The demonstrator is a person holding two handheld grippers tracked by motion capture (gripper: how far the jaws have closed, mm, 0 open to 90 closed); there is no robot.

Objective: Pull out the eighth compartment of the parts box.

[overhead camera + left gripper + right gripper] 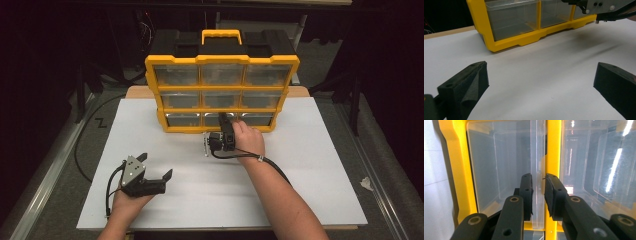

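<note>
A yellow organizer (222,90) with three rows of clear drawers stands at the back of the white table (310,170). My right gripper (223,119) reaches into its bottom row at the middle drawer (212,120), turned on its side. In the right gripper view its jaws (539,180) are shut on the clear front lip of that drawer (537,155), beside a yellow divider (554,150). My left gripper (155,165) lies in the hand near the table's front left, open with nothing between its jaws (541,75). It faces the organizer's lower corner (506,42).
The organizer has a yellow carry handle (221,36) on a black top. A black cable (272,167) trails from the right gripper over the forearm. Dark floor and stand legs surround the table; a scrap of paper (367,183) lies off its right edge.
</note>
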